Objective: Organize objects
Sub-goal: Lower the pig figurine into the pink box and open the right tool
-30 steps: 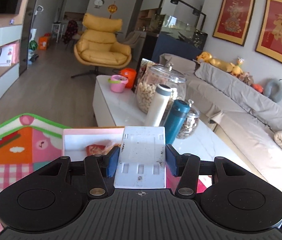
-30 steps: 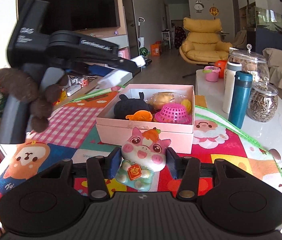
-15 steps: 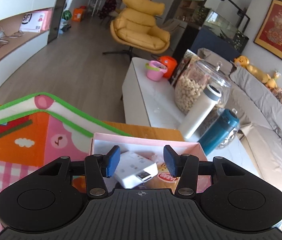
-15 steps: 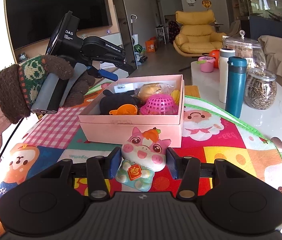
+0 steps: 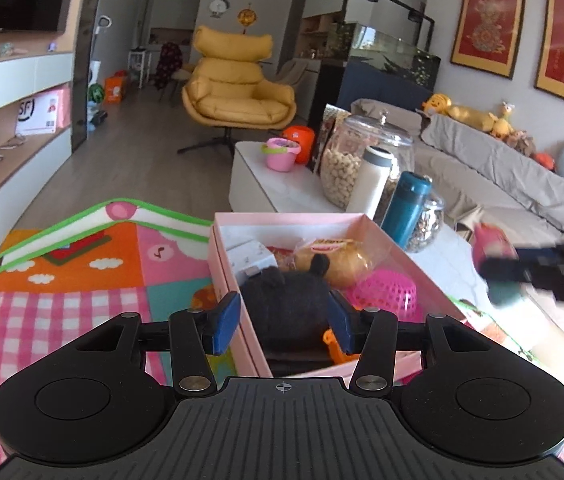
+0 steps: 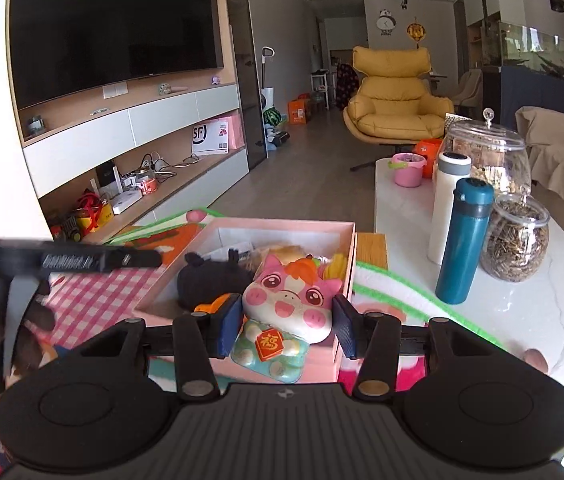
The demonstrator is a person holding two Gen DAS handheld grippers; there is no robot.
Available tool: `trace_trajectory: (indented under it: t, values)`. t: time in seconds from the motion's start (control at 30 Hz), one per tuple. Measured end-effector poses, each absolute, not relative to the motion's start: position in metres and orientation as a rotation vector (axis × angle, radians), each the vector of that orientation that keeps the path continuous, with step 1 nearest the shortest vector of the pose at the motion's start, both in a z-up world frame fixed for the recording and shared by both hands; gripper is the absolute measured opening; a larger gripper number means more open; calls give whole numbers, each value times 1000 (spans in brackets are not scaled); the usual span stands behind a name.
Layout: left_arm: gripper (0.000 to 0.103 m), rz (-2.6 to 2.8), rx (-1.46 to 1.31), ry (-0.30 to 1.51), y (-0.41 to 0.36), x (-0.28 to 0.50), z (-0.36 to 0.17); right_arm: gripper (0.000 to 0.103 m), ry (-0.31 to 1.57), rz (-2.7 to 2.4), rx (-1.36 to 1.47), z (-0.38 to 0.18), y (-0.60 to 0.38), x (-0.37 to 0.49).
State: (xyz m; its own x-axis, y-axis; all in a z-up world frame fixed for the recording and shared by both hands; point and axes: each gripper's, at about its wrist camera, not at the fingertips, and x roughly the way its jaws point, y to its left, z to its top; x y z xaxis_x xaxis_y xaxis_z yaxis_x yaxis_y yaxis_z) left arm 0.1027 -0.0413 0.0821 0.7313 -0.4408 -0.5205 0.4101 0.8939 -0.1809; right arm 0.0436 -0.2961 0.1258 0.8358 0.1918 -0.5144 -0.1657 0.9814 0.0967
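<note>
Low in the right wrist frame's centre, the right gripper (image 6: pixel 286 326) clasps a pig toy (image 6: pixel 288 306) level above the pink box (image 6: pixel 346 248)'s near edge, while the left gripper (image 5: pixel 284 316), spread and empty, straddles that box's left wall.

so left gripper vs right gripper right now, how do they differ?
The left gripper is open with nothing between its fingers; the right gripper is shut on the pink pig toy. The left straddles the near left wall of the pink box, with the black plush ahead between its fingers; the right is at the box's near edge. Both point at the same box and have blue pads.
</note>
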Motion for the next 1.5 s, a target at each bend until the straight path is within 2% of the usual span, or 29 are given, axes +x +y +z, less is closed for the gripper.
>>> trace_trajectory:
  t: [0.23,0.4,0.57,0.77,0.83,0.87,1.13,1.3,1.5]
  values:
    - [52,-480,-116,619,-25,99,68,48,627,128,-20,132,-280,158]
    - [52,-490,-164,622,-7,102,64,48,732,70,-74,98,-262,217]
    - [52,-448,-205,620,11,107,62,48,837,55,-49,64,-263,234]
    - [52,-449,-230,659,-1,114,55,48,847,99,2,65,-269,227]
    - [52,-448,-206,664,-9,113,57,55,818,93,37,74,-277,218]
    - [52,-445,-193,670,-13,113,57,55,800,107,54,79,-280,209]
    - [52,-415,-175,670,-21,113,60,56,655,146,-19,103,-307,89]
    - [52,-393,-182,658,-29,116,63,56,711,189,-22,79,-315,34]
    - [52,-327,-71,704,-47,124,54,55,707,198,-121,53,-288,27]
